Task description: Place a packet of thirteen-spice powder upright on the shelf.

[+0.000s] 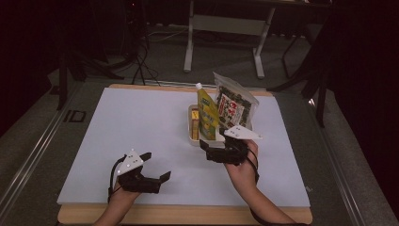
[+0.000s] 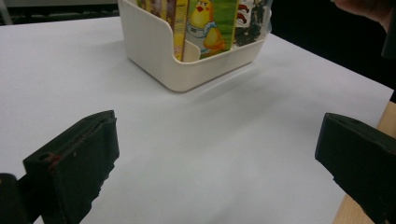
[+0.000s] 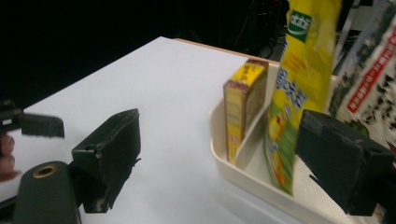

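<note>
White sheet (image 1: 141, 141) covers the table, with dark floor around it. Nearest, the left gripper (image 1: 153, 169) rests on the sheet, its jaws wide apart and empty. Further in, the right gripper (image 1: 212, 146) has its jaws apart, nothing between them, just before the cream bin (image 1: 192, 134). Inside the bin stand a yellow box (image 3: 243, 107), a yellow-green pouch (image 1: 208, 113) and a seaweed bag (image 1: 233, 107).
</note>
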{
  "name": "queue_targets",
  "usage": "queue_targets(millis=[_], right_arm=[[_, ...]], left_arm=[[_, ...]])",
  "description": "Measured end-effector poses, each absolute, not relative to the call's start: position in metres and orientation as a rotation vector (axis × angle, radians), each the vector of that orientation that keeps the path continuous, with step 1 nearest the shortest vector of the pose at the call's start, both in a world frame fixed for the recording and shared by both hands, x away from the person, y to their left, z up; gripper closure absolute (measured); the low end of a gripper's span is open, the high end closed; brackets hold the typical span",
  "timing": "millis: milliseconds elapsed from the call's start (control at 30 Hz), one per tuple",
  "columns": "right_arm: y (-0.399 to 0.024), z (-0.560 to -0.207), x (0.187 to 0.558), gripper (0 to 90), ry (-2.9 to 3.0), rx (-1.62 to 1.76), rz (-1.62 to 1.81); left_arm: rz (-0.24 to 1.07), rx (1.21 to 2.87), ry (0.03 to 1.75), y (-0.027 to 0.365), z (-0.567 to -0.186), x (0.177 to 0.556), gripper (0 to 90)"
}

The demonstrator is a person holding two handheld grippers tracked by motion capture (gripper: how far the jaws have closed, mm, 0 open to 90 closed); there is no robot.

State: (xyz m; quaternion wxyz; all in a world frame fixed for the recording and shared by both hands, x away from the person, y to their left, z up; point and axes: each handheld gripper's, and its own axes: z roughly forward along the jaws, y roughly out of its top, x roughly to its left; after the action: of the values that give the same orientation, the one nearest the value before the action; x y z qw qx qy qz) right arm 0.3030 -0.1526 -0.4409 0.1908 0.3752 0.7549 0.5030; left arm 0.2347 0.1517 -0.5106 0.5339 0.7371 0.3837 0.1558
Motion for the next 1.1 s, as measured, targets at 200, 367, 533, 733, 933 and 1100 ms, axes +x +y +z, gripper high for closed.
queue_targets(millis=[200, 367, 533, 733, 933, 1100], right_arm=[[-0.168, -0.451, 0.292, 14.1, 2.139, 1.036, 1.378], [-0.177, -0.457, 0.283, 14.1, 2.150, 1.003, 1.349], [-0.183, -0.460, 0.276, 14.1, 2.164, 0.987, 1.338], [-0.194, -0.466, 0.268, 14.1, 2.179, 0.980, 1.315], [-0.204, -0.469, 0.261, 14.1, 2.176, 0.969, 1.281], [-0.210, -0.470, 0.258, 14.2, 2.166, 0.965, 1.270]], left_arm=[[0.362, 1.759, 0.893, 0.151, -0.510, 0.233, 0.0], [0.362, 1.769, 0.881, 0.150, -0.510, 0.233, 0.0], [0.356, 1.771, 0.880, 0.150, -0.510, 0.233, 0.0], [0.369, 1.788, 0.866, 0.148, -0.511, 0.232, 0.0], [0.354, 1.785, 0.857, 0.148, -0.512, 0.231, 0.0], [0.349, 1.786, 0.857, 0.149, -0.514, 0.231, 0.0]])
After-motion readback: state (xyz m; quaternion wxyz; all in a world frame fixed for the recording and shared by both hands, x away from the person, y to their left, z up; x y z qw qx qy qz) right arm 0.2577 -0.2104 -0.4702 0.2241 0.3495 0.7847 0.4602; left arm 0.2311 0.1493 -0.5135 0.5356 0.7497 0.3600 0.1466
